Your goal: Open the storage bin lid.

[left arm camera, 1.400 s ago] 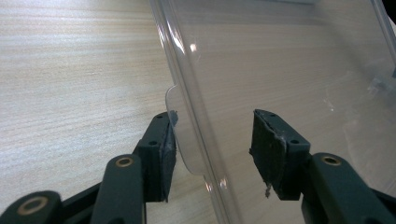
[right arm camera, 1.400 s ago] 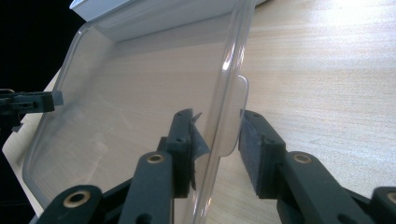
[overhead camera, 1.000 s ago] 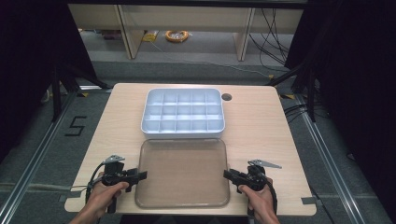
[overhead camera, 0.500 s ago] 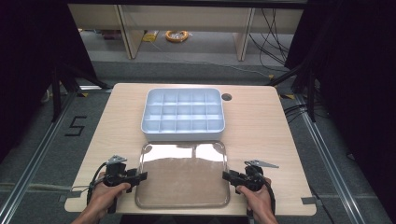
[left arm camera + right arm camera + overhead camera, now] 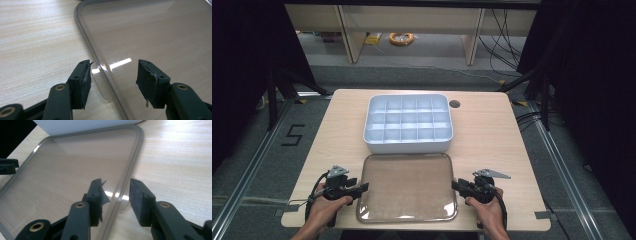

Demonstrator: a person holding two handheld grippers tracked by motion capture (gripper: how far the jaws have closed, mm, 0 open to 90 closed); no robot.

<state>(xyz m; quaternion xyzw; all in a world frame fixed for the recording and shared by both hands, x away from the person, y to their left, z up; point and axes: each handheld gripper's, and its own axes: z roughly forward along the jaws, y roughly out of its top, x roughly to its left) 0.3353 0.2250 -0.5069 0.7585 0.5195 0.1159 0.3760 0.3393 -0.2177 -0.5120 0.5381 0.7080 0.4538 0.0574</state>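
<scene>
My left gripper [image 5: 362,187] sits at the left rim of the clear plastic lid [image 5: 407,187], which lies flat on the tabletop [image 5: 492,135] near its front edge, midway between the left and right edges. In the left gripper view the jaws stand spread with the lid's rim and its small tab [image 5: 101,82] between them; the pads do not press on it, and they have just been opening a little. My right gripper [image 5: 455,184] is at the lid's right rim. In the right gripper view its jaws straddle the rim, one over the lid and one over the bare wood, with a gap on both sides, so nothing is pinched; these jaws have just been opening too. The torn padding on the inner jaw hangs loose. My left hand [image 5: 324,210] and right hand [image 5: 487,207] come in over the front edge of the tabletop. Just behind the lid, toward the far edge, stands the white compartment box [image 5: 408,123], its grid of cells open to the top, its front wall just beside the lid's far rim
</scene>
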